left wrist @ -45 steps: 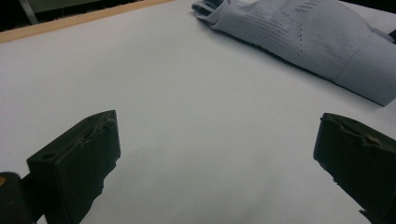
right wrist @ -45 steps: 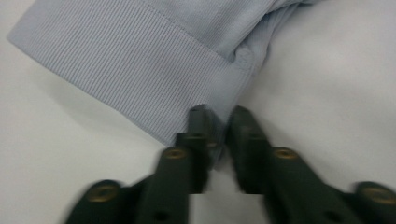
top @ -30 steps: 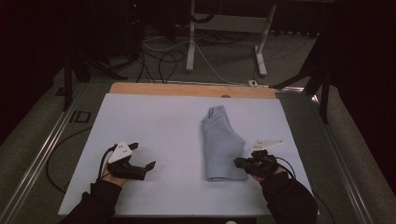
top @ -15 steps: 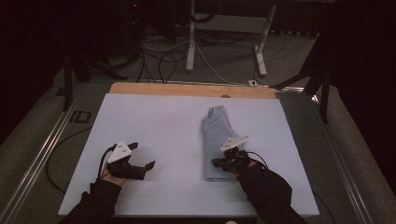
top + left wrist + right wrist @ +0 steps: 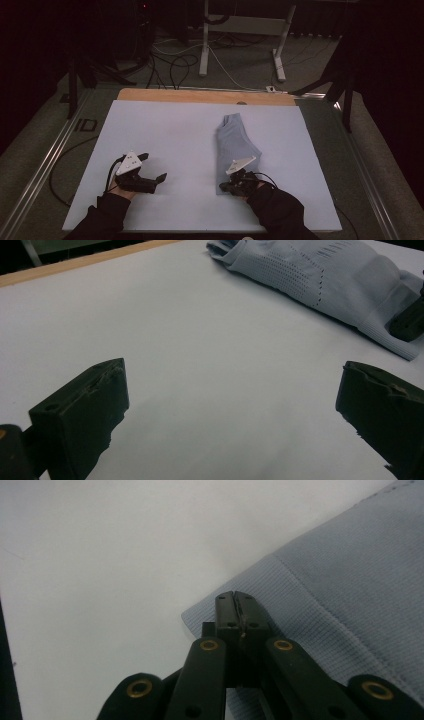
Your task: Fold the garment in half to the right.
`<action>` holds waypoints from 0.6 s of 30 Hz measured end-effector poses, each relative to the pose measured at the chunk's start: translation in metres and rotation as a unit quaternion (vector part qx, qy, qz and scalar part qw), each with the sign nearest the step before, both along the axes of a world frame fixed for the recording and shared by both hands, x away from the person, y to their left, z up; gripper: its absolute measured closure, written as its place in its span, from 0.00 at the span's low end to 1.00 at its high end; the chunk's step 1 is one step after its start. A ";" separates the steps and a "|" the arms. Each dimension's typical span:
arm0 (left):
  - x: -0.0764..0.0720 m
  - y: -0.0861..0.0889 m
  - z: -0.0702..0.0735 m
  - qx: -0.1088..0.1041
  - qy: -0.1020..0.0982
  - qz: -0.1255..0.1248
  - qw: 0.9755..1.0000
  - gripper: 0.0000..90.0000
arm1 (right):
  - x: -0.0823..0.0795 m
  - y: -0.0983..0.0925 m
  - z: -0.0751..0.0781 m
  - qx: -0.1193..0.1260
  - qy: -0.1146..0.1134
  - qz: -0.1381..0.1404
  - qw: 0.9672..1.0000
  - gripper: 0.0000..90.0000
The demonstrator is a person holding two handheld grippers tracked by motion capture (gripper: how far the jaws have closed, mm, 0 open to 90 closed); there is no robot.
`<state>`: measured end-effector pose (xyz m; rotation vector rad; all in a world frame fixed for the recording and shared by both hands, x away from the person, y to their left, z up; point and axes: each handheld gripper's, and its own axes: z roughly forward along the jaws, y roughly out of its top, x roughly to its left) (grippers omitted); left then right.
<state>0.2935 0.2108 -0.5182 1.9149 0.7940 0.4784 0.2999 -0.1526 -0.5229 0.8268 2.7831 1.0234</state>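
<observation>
Lying on the right half of the white rectangular surface (image 5: 165,135), the folded pale blue knitted garment (image 5: 234,150) ran with its long axis from the near edge toward the far wooden edge, its narrower end pointing away from the person and its wider ribbed hem nearest them. From the high view, the right claw (image 5: 226,188) sat at the garment's near left corner, while the left claw (image 5: 152,170) rested well apart on the bare left half of the surface. That view could not settle the right claw's jaws; the right gripper view did, showing them clenched tight together, tips pressed down on the ribbed hem at the corner, with no cloth seen between them. Looking along the left claw, its own view showed the two black jaws spread wide, released, with only bare surface between them, and revealed rows of small perforations in the garment's knit.
</observation>
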 end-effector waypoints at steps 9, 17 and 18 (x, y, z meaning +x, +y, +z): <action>0.000 0.000 0.000 -0.001 0.000 -0.001 1.000 0.01 | -0.005 0.000 -0.001 0.006 0.002 0.011 1.000 1.00; 0.000 0.000 0.000 -0.002 0.000 -0.001 1.000 0.01 | -0.008 0.003 0.000 -0.002 -0.006 0.024 1.000 1.00; 0.000 0.000 0.000 -0.001 0.000 -0.001 1.000 0.01 | -0.009 0.003 0.000 -0.002 -0.003 0.025 1.000 1.00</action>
